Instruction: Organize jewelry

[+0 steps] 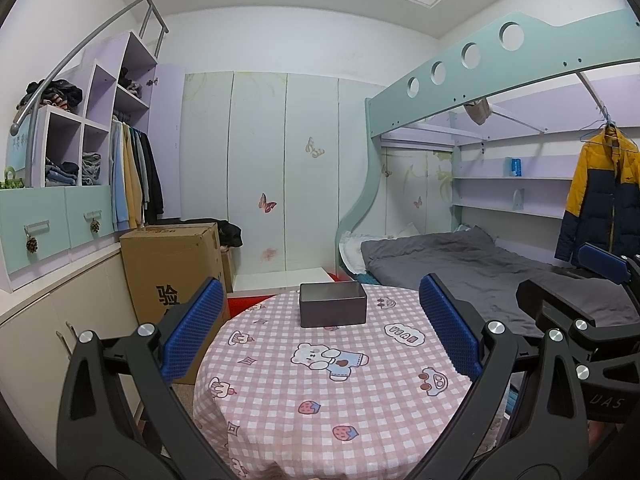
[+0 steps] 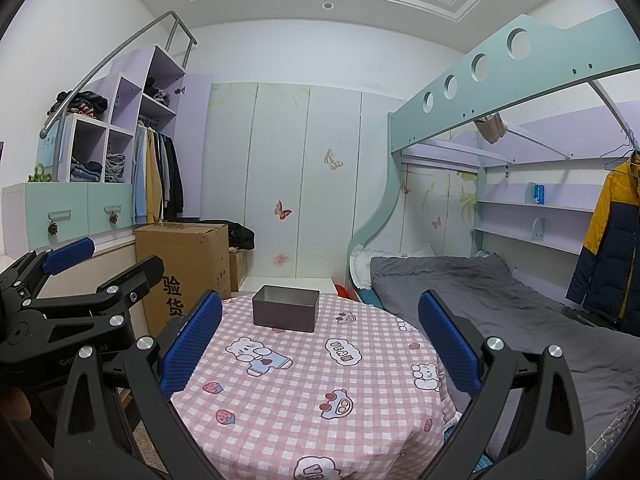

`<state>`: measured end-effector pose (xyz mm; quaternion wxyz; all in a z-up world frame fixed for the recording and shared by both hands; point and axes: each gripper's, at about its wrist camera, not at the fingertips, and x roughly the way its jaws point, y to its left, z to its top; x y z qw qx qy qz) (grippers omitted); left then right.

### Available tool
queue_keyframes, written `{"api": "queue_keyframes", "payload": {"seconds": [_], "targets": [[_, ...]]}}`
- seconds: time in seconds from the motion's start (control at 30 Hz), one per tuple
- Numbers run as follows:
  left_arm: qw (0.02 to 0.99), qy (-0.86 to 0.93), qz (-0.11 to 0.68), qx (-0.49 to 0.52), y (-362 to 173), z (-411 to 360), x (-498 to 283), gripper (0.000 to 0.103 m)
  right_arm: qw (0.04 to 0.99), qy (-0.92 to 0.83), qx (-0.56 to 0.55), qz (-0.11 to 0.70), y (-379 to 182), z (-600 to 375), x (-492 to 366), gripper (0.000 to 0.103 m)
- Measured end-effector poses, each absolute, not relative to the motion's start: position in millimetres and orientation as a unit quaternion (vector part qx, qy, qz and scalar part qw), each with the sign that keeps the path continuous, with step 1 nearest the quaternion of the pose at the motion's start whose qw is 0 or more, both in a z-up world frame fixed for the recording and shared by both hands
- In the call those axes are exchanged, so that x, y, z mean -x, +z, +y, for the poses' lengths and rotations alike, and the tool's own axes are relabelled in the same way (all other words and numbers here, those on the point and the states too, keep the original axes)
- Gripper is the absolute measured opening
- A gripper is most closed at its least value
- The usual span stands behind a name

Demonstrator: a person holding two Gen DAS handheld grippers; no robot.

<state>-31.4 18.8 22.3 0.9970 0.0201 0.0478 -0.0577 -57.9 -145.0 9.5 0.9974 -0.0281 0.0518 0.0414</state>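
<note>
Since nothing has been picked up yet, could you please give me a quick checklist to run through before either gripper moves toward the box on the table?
1. Left gripper open and holding nothing: ok.
2. Right gripper open and holding nothing: ok.
3. Grey box upright on the far side of the checked tablecloth, open top showing: ok.
4. Path from both grippers to the box free of objects: ok, only bare cloth lies between.
5. Jewelry to organize located: not ok, none is visible on the cloth in either wrist view.
6. Contents of the box: cannot tell, its interior is hidden from this low angle.
</note>
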Motion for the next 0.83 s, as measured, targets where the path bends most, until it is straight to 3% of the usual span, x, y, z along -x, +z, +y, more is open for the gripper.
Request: {"api": "queue_keyframes", "payload": {"seconds": [0.83], "targets": [[0.992,-0.043,0.109,-0.036,-17,5,-73,0.096,0.994,0.029,0.005,0.106,-25,-149,-38,0.095]]}}
